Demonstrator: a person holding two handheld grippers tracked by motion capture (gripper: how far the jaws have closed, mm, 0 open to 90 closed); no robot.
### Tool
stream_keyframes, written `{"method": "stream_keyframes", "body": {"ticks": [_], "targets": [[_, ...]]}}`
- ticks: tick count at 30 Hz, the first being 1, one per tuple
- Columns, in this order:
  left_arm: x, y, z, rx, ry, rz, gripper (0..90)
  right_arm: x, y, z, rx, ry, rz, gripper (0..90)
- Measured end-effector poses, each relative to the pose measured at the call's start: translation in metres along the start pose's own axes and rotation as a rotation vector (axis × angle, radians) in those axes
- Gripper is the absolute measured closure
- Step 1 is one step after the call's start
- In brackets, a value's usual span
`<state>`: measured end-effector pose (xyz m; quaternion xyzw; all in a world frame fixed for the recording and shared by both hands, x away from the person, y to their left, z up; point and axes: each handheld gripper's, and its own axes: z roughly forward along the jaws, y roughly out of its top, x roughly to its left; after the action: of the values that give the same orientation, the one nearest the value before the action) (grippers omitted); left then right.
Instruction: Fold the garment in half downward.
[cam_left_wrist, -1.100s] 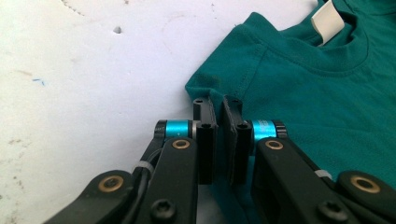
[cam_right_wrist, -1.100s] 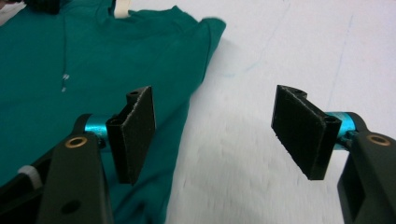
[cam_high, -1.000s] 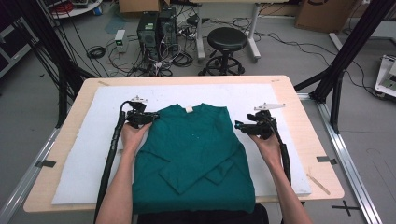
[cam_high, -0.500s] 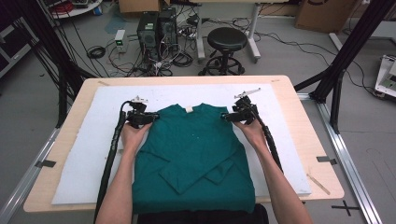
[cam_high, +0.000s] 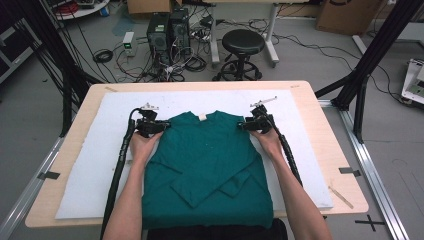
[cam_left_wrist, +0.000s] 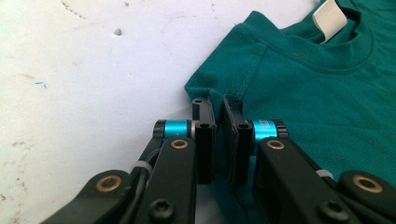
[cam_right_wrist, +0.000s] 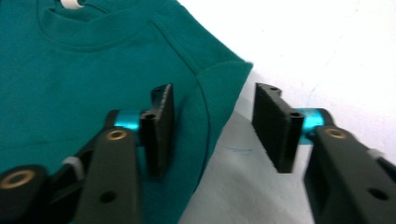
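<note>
The green shirt (cam_high: 207, 170) lies flat on the white mat (cam_high: 90, 170), collar away from the person, sleeves folded in across the front. The left gripper (cam_left_wrist: 218, 105) is pinched tight on the shirt's left shoulder edge — cloth caught between the pads. The right gripper (cam_right_wrist: 210, 116) stands spread wide, straddling the right shoulder seam, one jaw over the fabric and the other over bare mat. A second ago it sat out beside the shirt — now it has moved in onto that corner.
</note>
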<state>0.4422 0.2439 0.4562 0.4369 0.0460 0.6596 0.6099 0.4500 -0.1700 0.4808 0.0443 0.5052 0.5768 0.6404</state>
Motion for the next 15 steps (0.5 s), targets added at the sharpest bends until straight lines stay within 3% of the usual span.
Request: {"method": "stream_keyframes", "body": {"ticks": [7,12,15], "targets": [[0.0,0.0,0.0,0.0,0.003,0.001,83.8,0.002,0.0,0.0,0.006,-0.012,-0.032,69.1],[-0.001,0.0,0.0,-0.001,0.004,0.003,83.8,-0.005,-0.001,0.0,-0.002,0.002,0.0,80.1],[0.0,0.0,0.0,0.002,0.001,0.004,83.9,-0.01,-0.002,0.0,-0.012,0.007,0.029,82.3]]}}
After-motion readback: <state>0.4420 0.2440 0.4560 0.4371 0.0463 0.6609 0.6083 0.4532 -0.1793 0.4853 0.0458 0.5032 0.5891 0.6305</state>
